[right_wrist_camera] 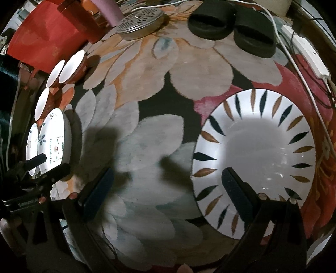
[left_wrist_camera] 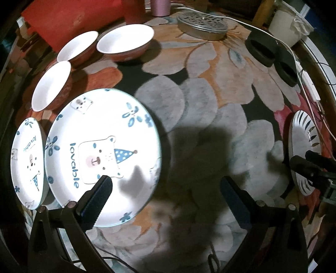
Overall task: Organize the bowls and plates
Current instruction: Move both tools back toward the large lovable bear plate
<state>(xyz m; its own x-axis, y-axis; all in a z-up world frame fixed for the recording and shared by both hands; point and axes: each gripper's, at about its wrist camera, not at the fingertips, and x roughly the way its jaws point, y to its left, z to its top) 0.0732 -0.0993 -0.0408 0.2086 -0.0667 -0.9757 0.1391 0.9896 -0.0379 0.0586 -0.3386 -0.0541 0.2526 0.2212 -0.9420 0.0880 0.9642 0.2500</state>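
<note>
On the floral tablecloth lie two white bear plates marked "lovable": a large one [left_wrist_camera: 103, 155] and a smaller one [left_wrist_camera: 27, 161] at its left. Three red bowls with white insides [left_wrist_camera: 126, 41] [left_wrist_camera: 77, 45] [left_wrist_camera: 51, 86] stand behind them. My left gripper [left_wrist_camera: 166, 193] is open, its left finger over the large plate's near edge. A white plate with black and gold leaf marks [right_wrist_camera: 254, 159] lies at the right. My right gripper [right_wrist_camera: 168, 184] is open, its right finger above that plate's near left rim. The leaf plate [left_wrist_camera: 302, 147] and right gripper's fingers [left_wrist_camera: 308, 166] show at the left view's right edge.
At the back stand a round metal tin with a patterned lid [left_wrist_camera: 202, 24], two black round lids [right_wrist_camera: 212, 21] [right_wrist_camera: 255, 40], a red box [left_wrist_camera: 69, 19] and a pink cylinder [left_wrist_camera: 160, 7]. A white power strip and cable [right_wrist_camera: 304, 48] run along the right table edge.
</note>
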